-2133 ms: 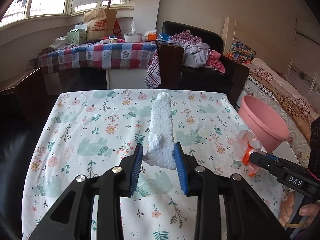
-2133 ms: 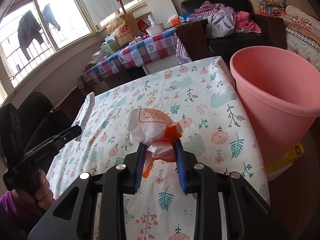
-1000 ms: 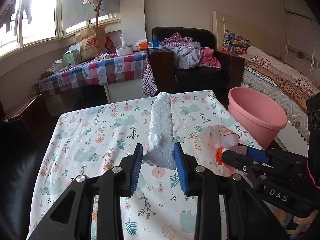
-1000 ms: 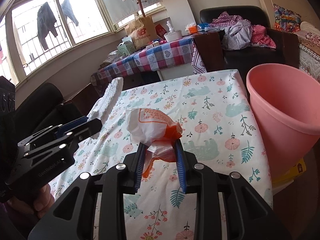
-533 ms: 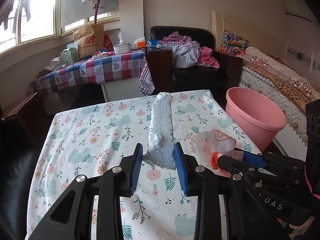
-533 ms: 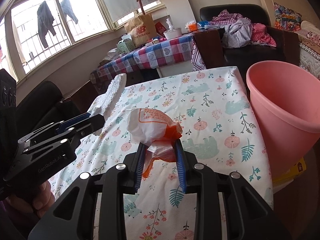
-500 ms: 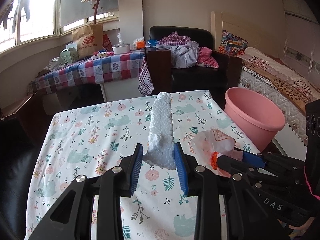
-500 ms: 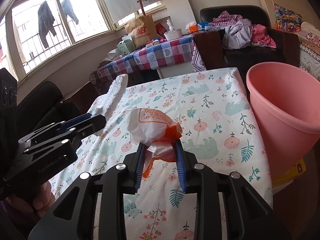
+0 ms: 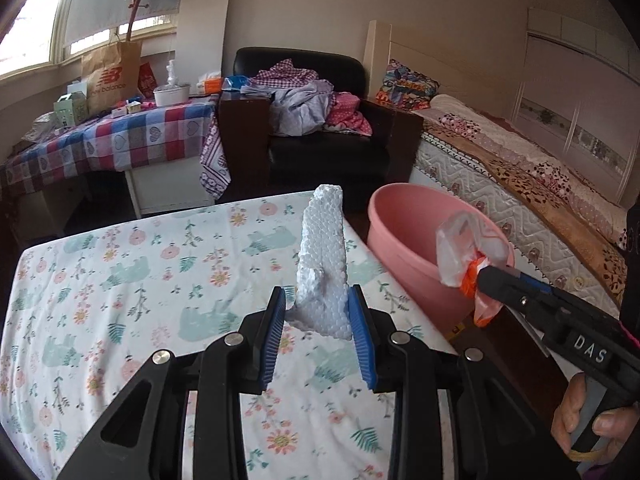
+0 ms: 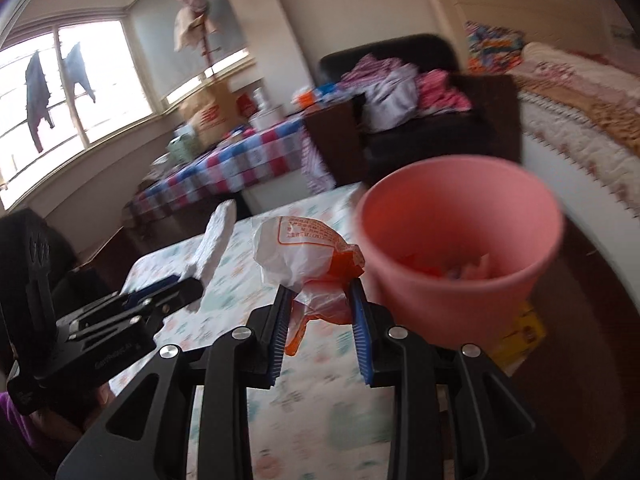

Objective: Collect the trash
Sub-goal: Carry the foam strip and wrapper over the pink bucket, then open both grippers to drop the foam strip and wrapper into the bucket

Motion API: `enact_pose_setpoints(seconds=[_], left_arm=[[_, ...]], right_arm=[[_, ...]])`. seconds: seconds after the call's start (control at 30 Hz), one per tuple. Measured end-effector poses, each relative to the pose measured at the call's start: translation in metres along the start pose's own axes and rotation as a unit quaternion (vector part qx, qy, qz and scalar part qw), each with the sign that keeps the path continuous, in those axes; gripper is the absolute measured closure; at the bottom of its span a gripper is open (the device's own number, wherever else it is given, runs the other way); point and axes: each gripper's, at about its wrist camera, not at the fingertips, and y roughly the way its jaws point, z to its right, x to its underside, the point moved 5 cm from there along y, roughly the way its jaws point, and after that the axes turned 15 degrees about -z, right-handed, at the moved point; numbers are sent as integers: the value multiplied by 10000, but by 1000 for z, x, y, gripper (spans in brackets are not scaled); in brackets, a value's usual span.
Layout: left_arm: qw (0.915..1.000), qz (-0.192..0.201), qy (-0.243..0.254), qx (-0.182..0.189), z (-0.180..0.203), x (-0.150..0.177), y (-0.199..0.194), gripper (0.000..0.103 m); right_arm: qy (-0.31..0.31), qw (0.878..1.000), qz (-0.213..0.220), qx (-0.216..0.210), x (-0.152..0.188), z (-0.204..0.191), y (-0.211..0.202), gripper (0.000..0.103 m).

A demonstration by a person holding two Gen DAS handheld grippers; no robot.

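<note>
Closest to the bucket (image 10: 460,240), the right gripper (image 10: 320,308) is clamped on a crumpled white-and-orange plastic bag (image 10: 304,248), pinching the bunched neck so the puffy part hangs free in front. It's right beside the bucket's rim, slightly toward the table, so my guess is it's about to go in. The left gripper (image 9: 316,320) is squeezed onto the bottom end of a long white foam strip (image 9: 324,248), holding it up off the flowered tablecloth (image 9: 120,280), with its far end pointing past the bucket toward the armchair (image 9: 320,120). Gripping one end makes sense, since the long piece can then drop in end-first.

The right view looks down into the bucket, and there's already something orange and pale at the bottom, though it's blurry. The left view only catches the bucket's outside and rim, but it's sharp and shows the bag level with the rim, plus the person's hand (image 9: 596,428) on the right gripper's handle.
</note>
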Motion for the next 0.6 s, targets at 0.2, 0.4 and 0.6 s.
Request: enact_pose_setpoints(seconds=[0.2,0.4,0.6], left_arm=[[9987,41,232,451,37,-33,20,71],[9960,-49,453,766,76,-57,41,71],[9940,-315,576,875,101,-65,71,71]], right_arm=[[436,9976,192,511,-28,48,-3,75],[660,9937,165,890,-36,74,9,75],[775,9919,71,1002,-43,93,21,75]])
